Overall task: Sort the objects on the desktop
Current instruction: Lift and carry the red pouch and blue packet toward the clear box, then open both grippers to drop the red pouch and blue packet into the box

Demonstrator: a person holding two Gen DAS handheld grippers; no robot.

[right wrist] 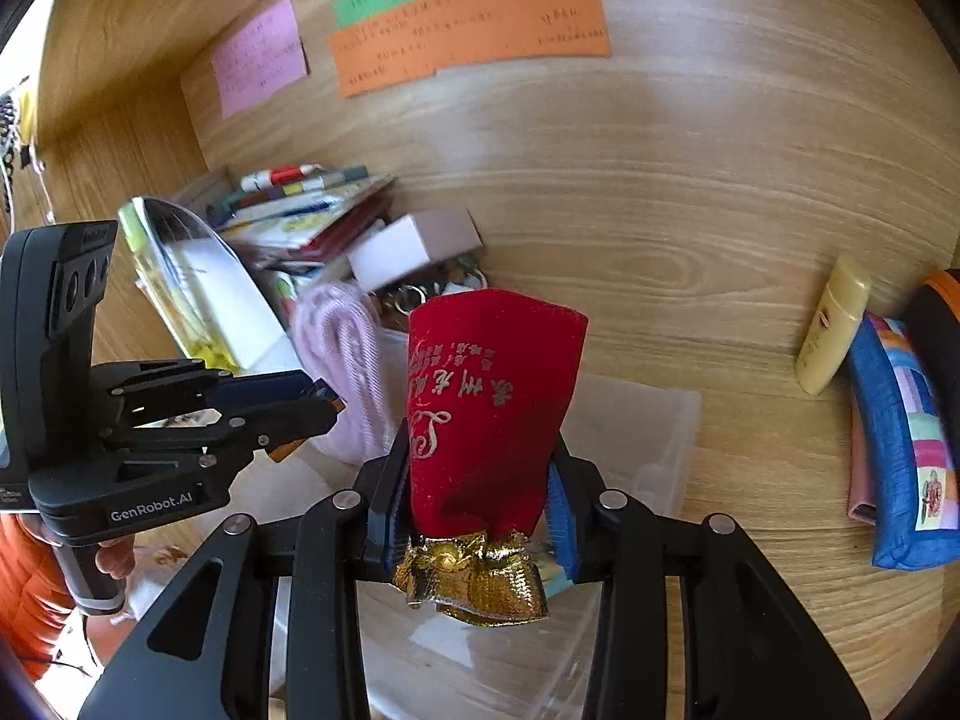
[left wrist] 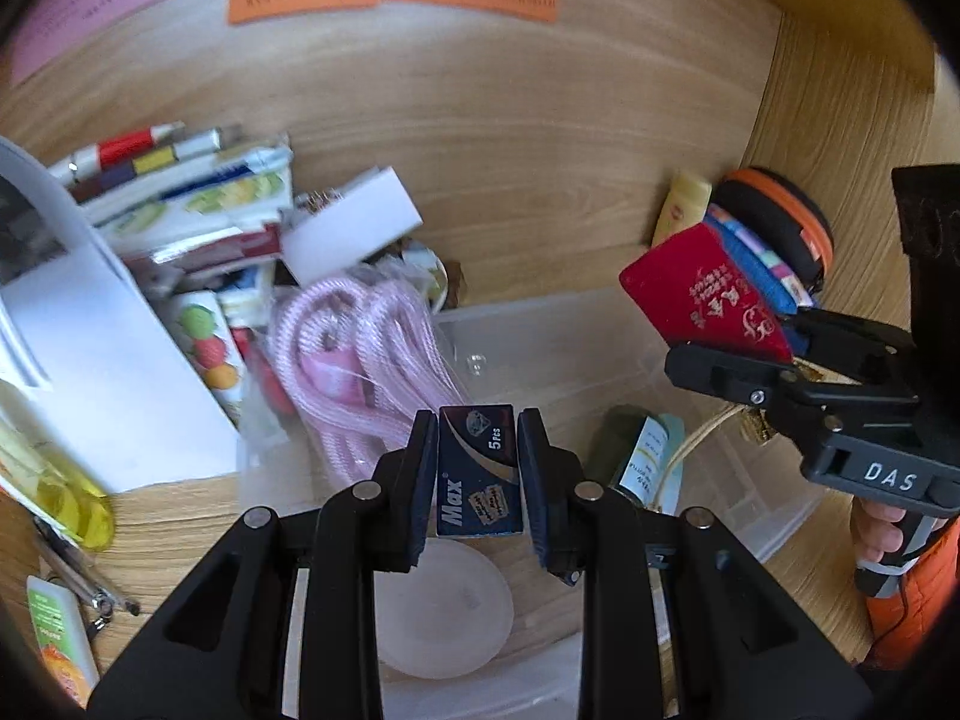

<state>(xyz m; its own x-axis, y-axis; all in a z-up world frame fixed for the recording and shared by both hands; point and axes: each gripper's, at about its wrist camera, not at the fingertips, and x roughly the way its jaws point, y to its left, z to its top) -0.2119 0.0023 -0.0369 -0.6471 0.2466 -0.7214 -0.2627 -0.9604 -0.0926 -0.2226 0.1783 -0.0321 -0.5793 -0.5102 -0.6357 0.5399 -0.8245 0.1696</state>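
My left gripper (left wrist: 477, 468) is shut on a small dark blue "Max" razor blade box (left wrist: 480, 474) and holds it above a clear plastic bin (left wrist: 576, 336). My right gripper (right wrist: 480, 498) is shut on a red velvet pouch (right wrist: 486, 408) with a gold cuff and holds it over the same bin (right wrist: 648, 438). The pouch (left wrist: 708, 300) and right gripper (left wrist: 774, 375) show at the right of the left wrist view. The left gripper (right wrist: 312, 414) shows at the left of the right wrist view. A white round lid (left wrist: 447, 612) and a green packet (left wrist: 645, 462) lie in the bin.
A pile of packets, papers and a white box (left wrist: 354, 228) lies at the left, with a pink coiled rope (left wrist: 360, 372). A yellow tube (right wrist: 831, 324), a blue patchwork pouch (right wrist: 900, 444) and a black-orange case (left wrist: 780, 222) lie at the right. Coloured notes (right wrist: 468, 24) hang on the back wall.
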